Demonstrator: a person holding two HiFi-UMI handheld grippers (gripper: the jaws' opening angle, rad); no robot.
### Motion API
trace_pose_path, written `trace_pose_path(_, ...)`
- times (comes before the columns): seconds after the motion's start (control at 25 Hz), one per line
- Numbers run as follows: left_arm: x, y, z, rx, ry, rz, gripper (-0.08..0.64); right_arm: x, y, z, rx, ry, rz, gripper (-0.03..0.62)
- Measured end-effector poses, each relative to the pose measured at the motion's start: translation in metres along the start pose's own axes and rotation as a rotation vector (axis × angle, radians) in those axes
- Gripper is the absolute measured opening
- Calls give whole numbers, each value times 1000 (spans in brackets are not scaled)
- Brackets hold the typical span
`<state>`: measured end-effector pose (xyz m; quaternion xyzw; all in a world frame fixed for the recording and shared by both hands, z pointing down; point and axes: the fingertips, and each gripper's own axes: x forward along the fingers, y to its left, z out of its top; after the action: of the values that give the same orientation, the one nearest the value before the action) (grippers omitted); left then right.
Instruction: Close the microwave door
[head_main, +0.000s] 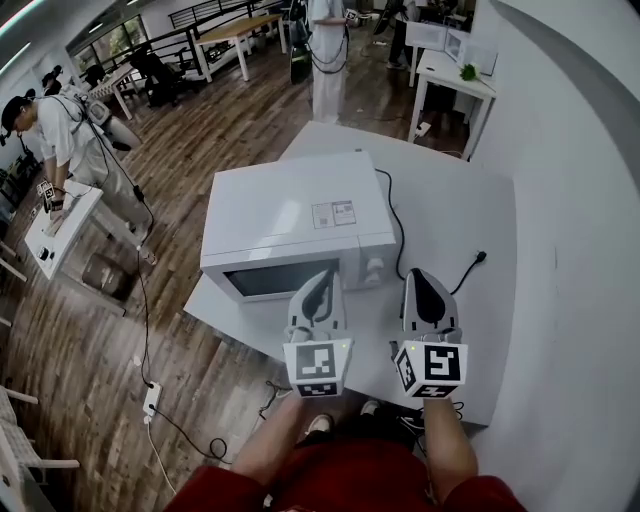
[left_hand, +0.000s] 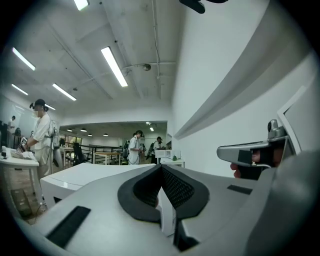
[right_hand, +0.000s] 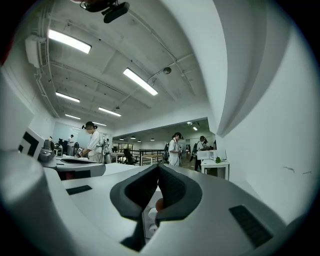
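Observation:
The white microwave (head_main: 290, 215) stands on a white table (head_main: 470, 320), its front toward me. Its door with the dark window (head_main: 280, 279) lies flush with the front, and the knobs (head_main: 375, 268) are at the right. My left gripper (head_main: 322, 276) hovers just in front of the door's right part, jaws shut and empty. My right gripper (head_main: 419, 276) is level with it, to the right of the knobs, also shut with nothing in it. In the left gripper view the left gripper (left_hand: 161, 168) points over the microwave's top (left_hand: 85, 173). In the right gripper view the knobs (right_hand: 150, 221) show under the right gripper's (right_hand: 159, 166) closed tips.
A black power cord (head_main: 396, 228) runs along the microwave's right side to a plug (head_main: 480, 258) on the table. A white wall (head_main: 580, 250) bounds the table on the right. Wooden floor with cables (head_main: 150, 400) lies at the left; people stand farther back.

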<state>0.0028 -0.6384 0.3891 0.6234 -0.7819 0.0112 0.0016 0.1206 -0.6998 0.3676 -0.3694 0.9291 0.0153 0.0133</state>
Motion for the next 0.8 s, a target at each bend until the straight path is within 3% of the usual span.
trace_pose_path(0.24, -6, -3, 33, 11, -46, -48, 26, -5, 13, 27, -8, -30, -10, 26)
trace_pose_path(0.8, -10, -1, 53, 31, -93, -68, 26, -9, 22, 50, -46, -66, -27, 26)
